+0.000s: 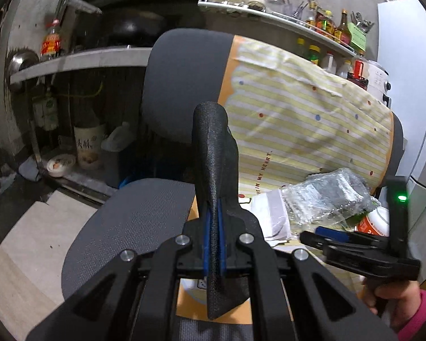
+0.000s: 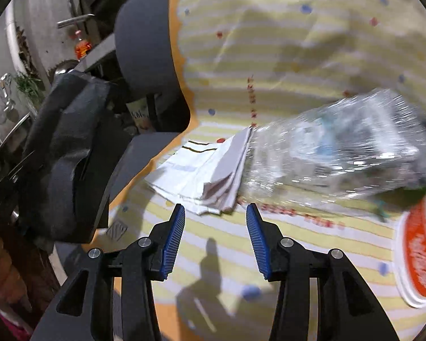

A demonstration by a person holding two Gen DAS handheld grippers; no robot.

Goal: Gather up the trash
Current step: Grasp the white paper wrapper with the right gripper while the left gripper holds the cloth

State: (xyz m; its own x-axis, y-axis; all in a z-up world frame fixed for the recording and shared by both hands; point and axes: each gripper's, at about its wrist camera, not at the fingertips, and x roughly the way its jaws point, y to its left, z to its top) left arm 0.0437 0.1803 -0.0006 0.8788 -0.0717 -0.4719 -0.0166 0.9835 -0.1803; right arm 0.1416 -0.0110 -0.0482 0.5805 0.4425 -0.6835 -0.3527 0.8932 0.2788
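Observation:
My left gripper (image 1: 213, 207) is shut on a black textured plastic bag (image 1: 213, 153) that stands up between its blue pads; the same bag (image 2: 65, 156) hangs at the left of the right wrist view. My right gripper (image 2: 214, 213) is open with nothing between its fingers, low over the striped cloth. Just beyond it lie a folded white paper (image 2: 207, 176) and a crumpled clear plastic wrapper (image 2: 340, 156). An orange-and-white cup (image 2: 420, 255) lies at the far right. In the left wrist view, the wrapper (image 1: 326, 196), paper (image 1: 267, 216) and cup (image 1: 375, 221) sit beside the right gripper (image 1: 312, 234).
The trash lies on a yellow striped cloth (image 1: 298, 119) draped over a grey office chair (image 1: 127, 221). Behind are a concrete counter (image 1: 79, 62) with a bottle, a shelf of condiment bottles (image 1: 326, 25) and a white fridge (image 1: 406, 56). A hand in a pink sleeve (image 1: 397, 304) holds the right gripper.

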